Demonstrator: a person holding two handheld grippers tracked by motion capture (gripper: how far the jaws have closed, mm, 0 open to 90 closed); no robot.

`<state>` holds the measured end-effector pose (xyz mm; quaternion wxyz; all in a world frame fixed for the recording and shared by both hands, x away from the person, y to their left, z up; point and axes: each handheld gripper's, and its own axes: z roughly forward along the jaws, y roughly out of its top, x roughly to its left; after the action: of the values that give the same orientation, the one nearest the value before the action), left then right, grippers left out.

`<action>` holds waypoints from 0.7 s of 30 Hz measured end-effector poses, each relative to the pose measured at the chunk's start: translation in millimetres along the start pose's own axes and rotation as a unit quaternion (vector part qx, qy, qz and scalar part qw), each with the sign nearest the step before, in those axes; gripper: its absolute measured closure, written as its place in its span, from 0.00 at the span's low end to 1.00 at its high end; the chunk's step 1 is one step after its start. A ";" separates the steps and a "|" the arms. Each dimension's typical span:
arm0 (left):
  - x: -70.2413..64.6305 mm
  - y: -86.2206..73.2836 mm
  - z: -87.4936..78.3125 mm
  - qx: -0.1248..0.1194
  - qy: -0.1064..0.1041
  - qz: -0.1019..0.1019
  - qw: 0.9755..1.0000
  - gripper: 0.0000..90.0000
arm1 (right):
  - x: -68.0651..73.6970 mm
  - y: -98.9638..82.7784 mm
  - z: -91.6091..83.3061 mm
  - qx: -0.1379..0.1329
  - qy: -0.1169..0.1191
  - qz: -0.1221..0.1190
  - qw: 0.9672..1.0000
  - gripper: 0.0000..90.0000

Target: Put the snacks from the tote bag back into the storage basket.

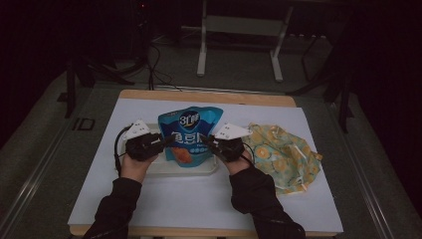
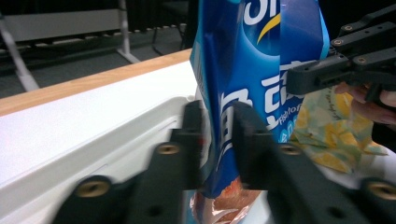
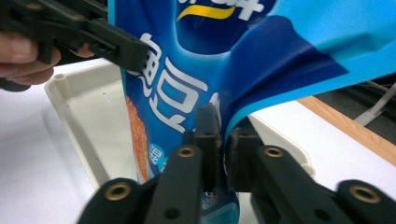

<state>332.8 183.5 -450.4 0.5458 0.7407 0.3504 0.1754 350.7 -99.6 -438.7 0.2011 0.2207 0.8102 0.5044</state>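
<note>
My left tool (image 1: 166, 141) has its jaws either side of the left edge of the blue snack bag (image 1: 189, 135). In the left gripper view a gap shows beside the film on one side, so I read them as slightly apart, not pinching. My right tool (image 1: 205, 143) stands with its jaws nearly together on the bag's right edge, the film (image 3: 224, 93) creased between the pads; I take that as a grip.

The bag stands upright between both tools over the white tray (image 1: 164, 169), its bottom low in the tray. I judge it light, puffed and crinkly, with slick film that could slide out of a loose pinch, and contents that probably crush. The flat side seams look like the safest places to hold, not the belly.

Outward: the tray rim is a low lip to clear. The patterned cloth bag (image 1: 283, 154) lies just right of my right hand. The white tabletop (image 1: 199, 204) has open room toward me and to the left.
</note>
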 end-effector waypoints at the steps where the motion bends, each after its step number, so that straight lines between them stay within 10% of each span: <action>1: -0.9 0.3 0.1 0.000 0.002 0.001 1.000 0.74 | -0.5 -0.1 -0.1 0.002 0.000 0.004 1.000 0.89; 21: -3.4 -7.4 -16.3 0.004 0.015 -0.030 0.999 0.52 | -3.4 6.1 -8.8 0.019 -0.001 0.037 0.999 0.57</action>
<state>317.6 193.5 -451.3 0.5429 0.7289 0.3814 0.1687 349.6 -105.6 -429.3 0.1786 0.2548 0.8109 0.4955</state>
